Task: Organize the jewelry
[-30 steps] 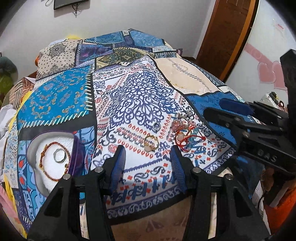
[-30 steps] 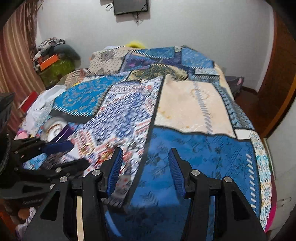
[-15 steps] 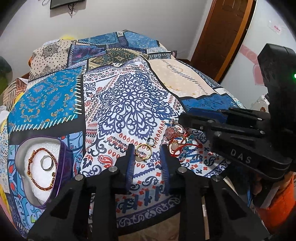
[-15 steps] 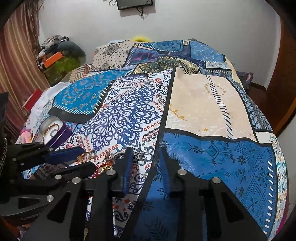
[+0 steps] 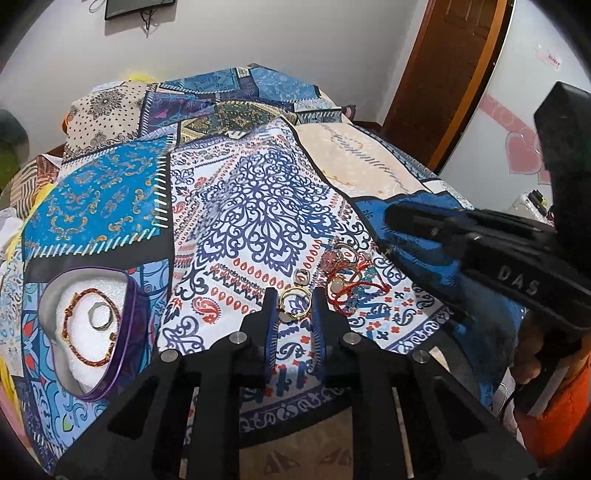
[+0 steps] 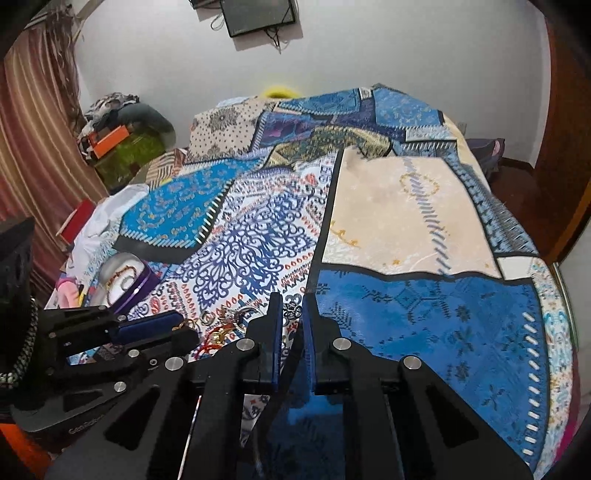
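A gold ring [image 5: 294, 303] lies on the patterned bedspread [image 5: 258, 206], right between the tips of my left gripper [image 5: 294, 297]. Its jaws are closing, and the pads look to be touching the ring's sides. Just right of it sits a small pile: a silver ring [image 5: 302, 276], a pink charm [image 5: 330, 260] and a red cord bracelet [image 5: 354, 291]. A purple-rimmed box [image 5: 133, 321] at the left holds a red bead bracelet [image 5: 75, 332] and a silver ring [image 5: 99, 316] on white foam. My right gripper [image 6: 291, 306] is shut above the pile's right edge, with nothing clearly held.
The bed's near edge [image 5: 295, 410] runs just under both grippers. A wooden door [image 5: 443, 74] stands at the back right. Clothes and boxes [image 6: 122, 136] are heaped by a striped curtain [image 6: 33, 147] on the left. A dark screen [image 6: 258, 14] hangs on the far wall.
Both grippers' jaws have closed from wide apart to narrow. The left gripper's tips have come down around the gold ring. The right gripper has come closer to the jewelry pile.
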### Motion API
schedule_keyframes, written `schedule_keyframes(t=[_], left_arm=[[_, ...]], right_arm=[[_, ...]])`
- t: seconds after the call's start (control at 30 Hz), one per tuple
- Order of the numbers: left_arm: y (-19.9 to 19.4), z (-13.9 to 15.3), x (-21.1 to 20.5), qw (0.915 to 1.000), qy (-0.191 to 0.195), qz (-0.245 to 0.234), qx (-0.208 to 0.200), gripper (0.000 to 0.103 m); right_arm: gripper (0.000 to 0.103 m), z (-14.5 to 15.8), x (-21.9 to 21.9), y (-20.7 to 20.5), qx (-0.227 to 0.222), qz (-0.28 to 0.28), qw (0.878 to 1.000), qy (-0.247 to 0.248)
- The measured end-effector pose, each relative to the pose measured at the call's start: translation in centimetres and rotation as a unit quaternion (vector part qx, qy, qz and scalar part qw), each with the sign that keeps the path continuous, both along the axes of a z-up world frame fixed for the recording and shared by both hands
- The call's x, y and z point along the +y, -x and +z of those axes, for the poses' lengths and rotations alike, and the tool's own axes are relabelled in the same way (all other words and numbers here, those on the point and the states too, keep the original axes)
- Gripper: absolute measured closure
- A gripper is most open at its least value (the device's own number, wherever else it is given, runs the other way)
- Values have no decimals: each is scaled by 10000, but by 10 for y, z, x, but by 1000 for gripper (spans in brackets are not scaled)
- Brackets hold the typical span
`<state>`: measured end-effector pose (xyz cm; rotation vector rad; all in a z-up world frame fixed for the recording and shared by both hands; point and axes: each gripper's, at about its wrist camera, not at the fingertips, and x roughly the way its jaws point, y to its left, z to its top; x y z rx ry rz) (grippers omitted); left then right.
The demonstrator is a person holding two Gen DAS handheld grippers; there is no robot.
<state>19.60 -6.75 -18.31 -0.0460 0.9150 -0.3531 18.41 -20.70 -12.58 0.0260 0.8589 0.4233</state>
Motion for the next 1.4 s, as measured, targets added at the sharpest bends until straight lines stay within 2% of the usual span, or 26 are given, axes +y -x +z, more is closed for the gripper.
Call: schedule_keyframes(t=[0.47, 0.87, 1.1, 1.4], left_arm=[[29, 50, 31, 9976, 186, 316, -594, 86], [56, 84, 73, 9912, 222, 753, -1063, 86], [68, 98, 98, 9863, 225, 1010, -1283, 86], [72, 99, 129, 9816, 166, 1304, -1383, 86]], right_arm=[[94, 50, 9, 25, -618, -14, 9981, -32], [94, 75, 50, 40, -955, 325, 9947, -178], [94, 83, 80, 44, -1094, 638, 9916, -273], [94, 76, 124, 43, -1021, 1077, 9883, -350]])
